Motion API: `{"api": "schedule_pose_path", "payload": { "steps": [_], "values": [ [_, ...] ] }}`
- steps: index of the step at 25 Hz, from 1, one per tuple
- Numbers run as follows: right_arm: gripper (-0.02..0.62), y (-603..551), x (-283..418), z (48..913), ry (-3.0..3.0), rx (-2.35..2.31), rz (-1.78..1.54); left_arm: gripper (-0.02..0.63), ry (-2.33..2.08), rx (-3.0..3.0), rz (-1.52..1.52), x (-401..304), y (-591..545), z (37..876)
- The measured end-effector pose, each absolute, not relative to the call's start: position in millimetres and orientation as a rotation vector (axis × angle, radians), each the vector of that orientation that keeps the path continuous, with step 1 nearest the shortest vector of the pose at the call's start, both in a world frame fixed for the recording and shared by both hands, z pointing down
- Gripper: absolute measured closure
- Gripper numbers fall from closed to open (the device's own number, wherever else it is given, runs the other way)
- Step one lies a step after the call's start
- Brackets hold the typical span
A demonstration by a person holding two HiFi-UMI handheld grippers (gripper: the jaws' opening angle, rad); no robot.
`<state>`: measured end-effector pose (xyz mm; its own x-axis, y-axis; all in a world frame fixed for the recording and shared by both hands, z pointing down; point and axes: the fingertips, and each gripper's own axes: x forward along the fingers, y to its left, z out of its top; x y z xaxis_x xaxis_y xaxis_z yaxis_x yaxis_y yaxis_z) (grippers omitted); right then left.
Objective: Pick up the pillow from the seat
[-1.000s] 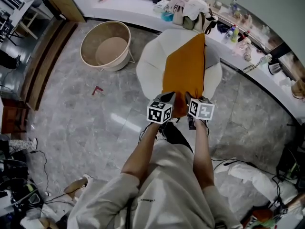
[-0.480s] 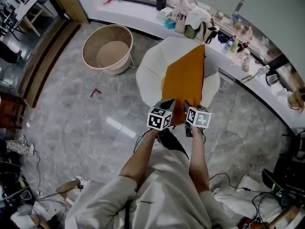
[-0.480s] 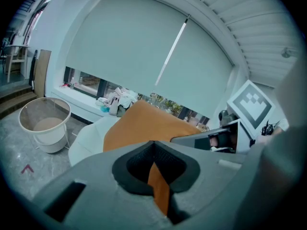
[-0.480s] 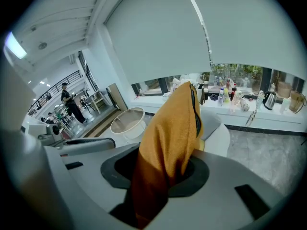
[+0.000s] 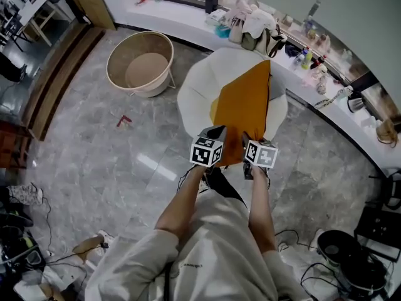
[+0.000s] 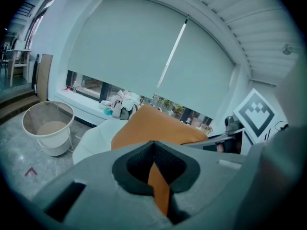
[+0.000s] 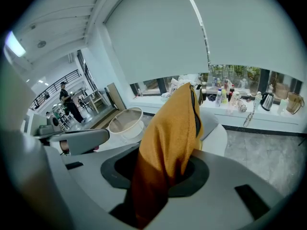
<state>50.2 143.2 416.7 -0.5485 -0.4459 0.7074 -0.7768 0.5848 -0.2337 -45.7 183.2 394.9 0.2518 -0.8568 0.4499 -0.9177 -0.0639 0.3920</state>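
**A:** Where is the pillow [image 5: 243, 108] found relative to the seat [image 5: 194, 96]?

**B:** It is stretched over the seat. Its far corner is seen at the seat's back edge, and its near edge is drawn out past the seat's front rim.

**A:** How is it held?

**B:** A thin fold of the near edge is clamped in the left gripper [image 5: 219, 133]. A thicker bunch is clamped in the right gripper [image 5: 247, 138].

**A:** Which way is the long axis laid?

**B:** It is laid straight away from both sets of jaws, from the seat's front to its back. Neither gripper is placed nearer, so an even lift off the seat is judged to be needed.
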Motion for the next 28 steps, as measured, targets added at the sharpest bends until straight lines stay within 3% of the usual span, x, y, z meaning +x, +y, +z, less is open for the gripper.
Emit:
{"api": "schedule_pose_path", "payload": {
  "steps": [28],
  "values": [
    [0.448, 126.9, 48.4, 403.8, -2.249, 1.032, 0.785, 0.597, -1.569, 1.952, 0.094, -55.0, 152.9, 386.2]
  ]
}}
